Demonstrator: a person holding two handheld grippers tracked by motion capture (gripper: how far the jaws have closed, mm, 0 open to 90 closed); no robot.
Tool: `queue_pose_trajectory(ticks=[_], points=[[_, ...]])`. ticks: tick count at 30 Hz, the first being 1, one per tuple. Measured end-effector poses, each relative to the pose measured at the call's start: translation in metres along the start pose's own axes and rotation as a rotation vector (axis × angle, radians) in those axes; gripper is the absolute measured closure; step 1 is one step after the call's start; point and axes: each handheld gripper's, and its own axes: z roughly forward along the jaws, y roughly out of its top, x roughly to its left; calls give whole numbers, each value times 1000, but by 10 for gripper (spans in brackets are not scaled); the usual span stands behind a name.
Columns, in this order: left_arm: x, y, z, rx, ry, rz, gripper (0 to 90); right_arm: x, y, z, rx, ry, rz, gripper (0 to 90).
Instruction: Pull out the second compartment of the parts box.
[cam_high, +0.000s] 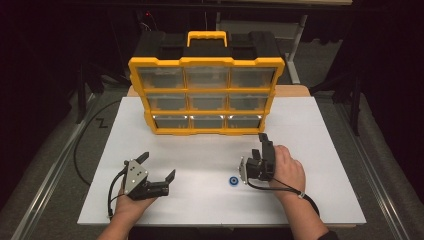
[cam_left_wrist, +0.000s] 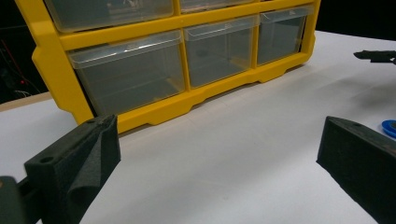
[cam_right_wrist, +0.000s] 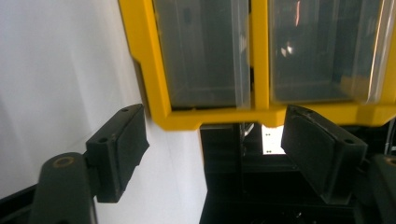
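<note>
Small blue ring (cam_high: 233, 181) lies flat on the white table (cam_high: 300, 120) just left of the right gripper (cam_high: 263, 141), well short of the yellow drawer cabinet (cam_high: 206, 95); looks light, rigid, probably slick, so pinch across its rim; right gripper's jaws part-open and empty, left gripper (cam_high: 159, 165) wide open, empty.
</note>
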Motion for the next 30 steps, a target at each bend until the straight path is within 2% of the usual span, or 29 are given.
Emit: queue_pose_trajectory(ticks=[2, 3, 5, 13, 19, 26, 29, 30], points=[[0, 0, 0, -2, 0, 3, 1, -1, 7, 1, -4, -8, -6, 266], [0, 0, 0, -2, -1, 5, 1, -1, 9, 2, -7, -12, 12, 272], [0, 1, -1, -4, -2, 5, 1, -4, 15, 3, -21, -31, -19, 286], [-2, 1, 0, 1, -15, 13, 1, -10, 36, 12, -38, -49, -24, 323], [-3, 1, 0, 7, -19, 18, 1, -17, 44, 14, -49, -62, -13, 334], [-3, 1, 0, 8, -21, 20, 1, -33, 52, 14, -52, -89, -28, 348], [-3, 1, 0, 8, -21, 21, 1, -38, 54, 14, -42, -85, -7, 356], [-3, 1, -1, 8, -20, 21, 1, -41, 56, 14, -51, -95, -27, 365]])
